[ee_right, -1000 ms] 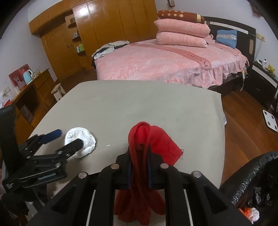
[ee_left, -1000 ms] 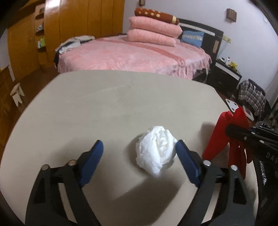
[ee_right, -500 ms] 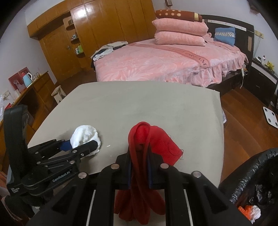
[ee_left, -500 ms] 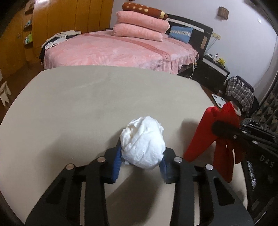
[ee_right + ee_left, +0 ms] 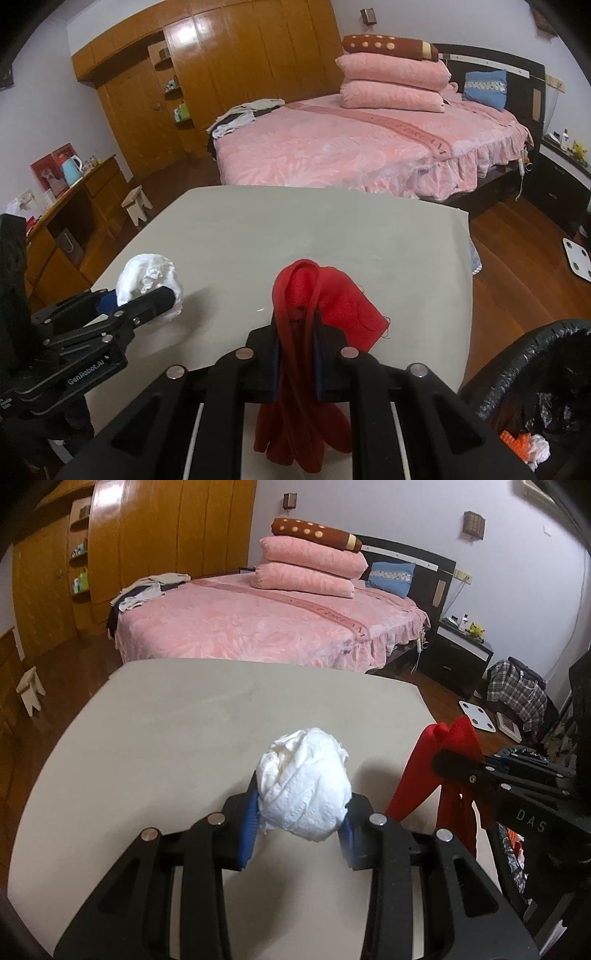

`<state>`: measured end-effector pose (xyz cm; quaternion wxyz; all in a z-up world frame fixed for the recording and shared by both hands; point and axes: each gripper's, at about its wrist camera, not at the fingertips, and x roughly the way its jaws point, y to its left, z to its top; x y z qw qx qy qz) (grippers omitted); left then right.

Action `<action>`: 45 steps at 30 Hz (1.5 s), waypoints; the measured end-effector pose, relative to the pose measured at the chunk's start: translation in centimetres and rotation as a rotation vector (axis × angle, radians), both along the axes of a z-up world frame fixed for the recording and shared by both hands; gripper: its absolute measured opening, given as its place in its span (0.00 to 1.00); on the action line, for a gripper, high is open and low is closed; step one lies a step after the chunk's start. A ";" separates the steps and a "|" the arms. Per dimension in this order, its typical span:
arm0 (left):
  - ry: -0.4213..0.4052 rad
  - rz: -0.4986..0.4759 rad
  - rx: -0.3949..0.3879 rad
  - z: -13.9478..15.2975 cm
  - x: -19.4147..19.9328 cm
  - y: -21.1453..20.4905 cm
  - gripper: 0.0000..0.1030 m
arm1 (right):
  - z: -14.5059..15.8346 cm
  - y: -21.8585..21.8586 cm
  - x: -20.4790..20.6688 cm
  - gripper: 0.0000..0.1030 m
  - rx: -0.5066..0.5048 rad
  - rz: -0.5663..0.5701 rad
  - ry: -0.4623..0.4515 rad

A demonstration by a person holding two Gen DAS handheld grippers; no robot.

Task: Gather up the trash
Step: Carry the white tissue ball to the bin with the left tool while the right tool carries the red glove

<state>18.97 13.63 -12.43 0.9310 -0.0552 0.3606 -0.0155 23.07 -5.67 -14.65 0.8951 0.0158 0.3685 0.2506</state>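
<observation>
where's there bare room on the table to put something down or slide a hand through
Nearly the whole beige table is bare: the wide far stretch toward the pink bed, and both side edges. The near edge is crowded: the left gripper holds the white tissue wad, the right gripper the red cloth, with a narrow gap between. The black bin blocks the right corner.

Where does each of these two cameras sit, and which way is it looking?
Left wrist view: on the left tongs, looking along them over the table to the bed; they grip a tissue ball.
Right wrist view: on the right tongs, facing likewise; they pinch a red cloth, bin at right.
Shared: table, bed, both items, and each view shows the other tongs.
</observation>
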 end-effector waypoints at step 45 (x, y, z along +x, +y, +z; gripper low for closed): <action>-0.206 -0.064 -0.009 10.0 -11.1 -7.8 0.34 | 10.7 -7.4 -12.6 0.13 0.082 0.008 -0.242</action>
